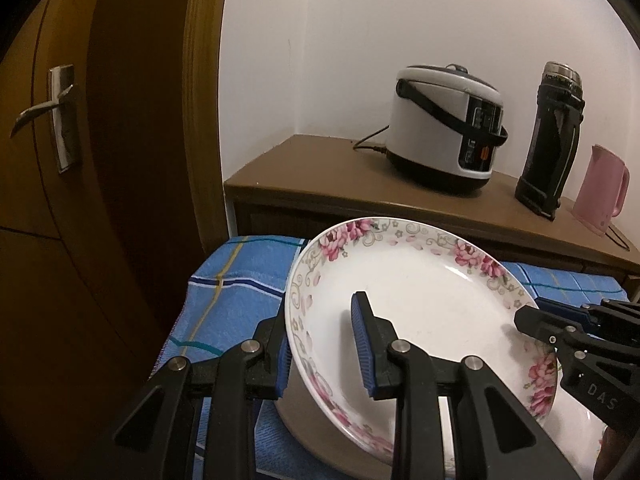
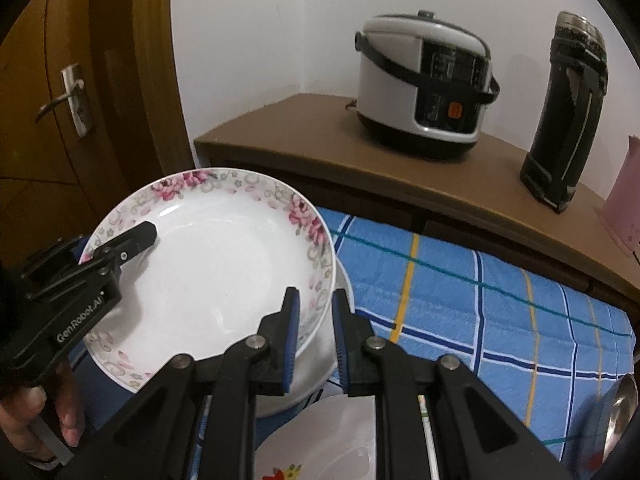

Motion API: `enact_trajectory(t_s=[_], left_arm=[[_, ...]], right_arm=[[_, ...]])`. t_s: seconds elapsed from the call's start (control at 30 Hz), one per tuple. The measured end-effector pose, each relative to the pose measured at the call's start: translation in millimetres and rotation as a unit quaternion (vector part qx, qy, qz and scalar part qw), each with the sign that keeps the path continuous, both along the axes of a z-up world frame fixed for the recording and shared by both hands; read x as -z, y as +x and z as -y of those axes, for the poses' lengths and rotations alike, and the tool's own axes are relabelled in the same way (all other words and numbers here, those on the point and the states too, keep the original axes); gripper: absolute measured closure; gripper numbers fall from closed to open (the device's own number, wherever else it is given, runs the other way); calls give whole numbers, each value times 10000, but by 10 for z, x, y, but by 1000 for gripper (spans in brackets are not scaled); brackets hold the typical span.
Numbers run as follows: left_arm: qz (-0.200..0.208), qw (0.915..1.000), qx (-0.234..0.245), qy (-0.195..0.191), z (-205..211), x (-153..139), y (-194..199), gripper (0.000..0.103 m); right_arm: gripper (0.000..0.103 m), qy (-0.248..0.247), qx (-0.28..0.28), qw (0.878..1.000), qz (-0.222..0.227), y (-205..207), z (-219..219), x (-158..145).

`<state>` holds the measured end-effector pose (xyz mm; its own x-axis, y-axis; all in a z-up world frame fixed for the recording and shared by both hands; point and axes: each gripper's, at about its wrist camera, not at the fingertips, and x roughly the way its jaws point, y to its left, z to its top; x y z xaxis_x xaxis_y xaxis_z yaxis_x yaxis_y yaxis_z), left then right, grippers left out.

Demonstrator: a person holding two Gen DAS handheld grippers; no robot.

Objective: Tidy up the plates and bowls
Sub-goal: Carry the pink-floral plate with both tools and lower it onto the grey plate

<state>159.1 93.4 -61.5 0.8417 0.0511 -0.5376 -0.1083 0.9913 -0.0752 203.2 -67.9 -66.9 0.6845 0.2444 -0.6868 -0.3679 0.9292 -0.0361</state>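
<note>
While both your left gripper and right gripper clamp opposite rims of the floral plate, held over the white bowl on the blue checked cloth, you seem mid-placement, so lower it level before releasing.

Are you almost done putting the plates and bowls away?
Not yet. In hand: the flowered plate, pinched on opposite rims by the left tool and the right tool, just above a white dish on the blue cloth. Left: set it down, then deal with another plate with a red flower and a metal bowl at the edge. Nothing looks clearly stacked yet.
</note>
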Motion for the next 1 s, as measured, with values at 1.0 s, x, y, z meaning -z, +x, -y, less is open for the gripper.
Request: enact_trajectory(t_s=[1.0], left_arm=[[-340,9994,82,-83,-12,178,153,73]], right_arm=[[87,-340,45,9990,-277,165,-55,128]])
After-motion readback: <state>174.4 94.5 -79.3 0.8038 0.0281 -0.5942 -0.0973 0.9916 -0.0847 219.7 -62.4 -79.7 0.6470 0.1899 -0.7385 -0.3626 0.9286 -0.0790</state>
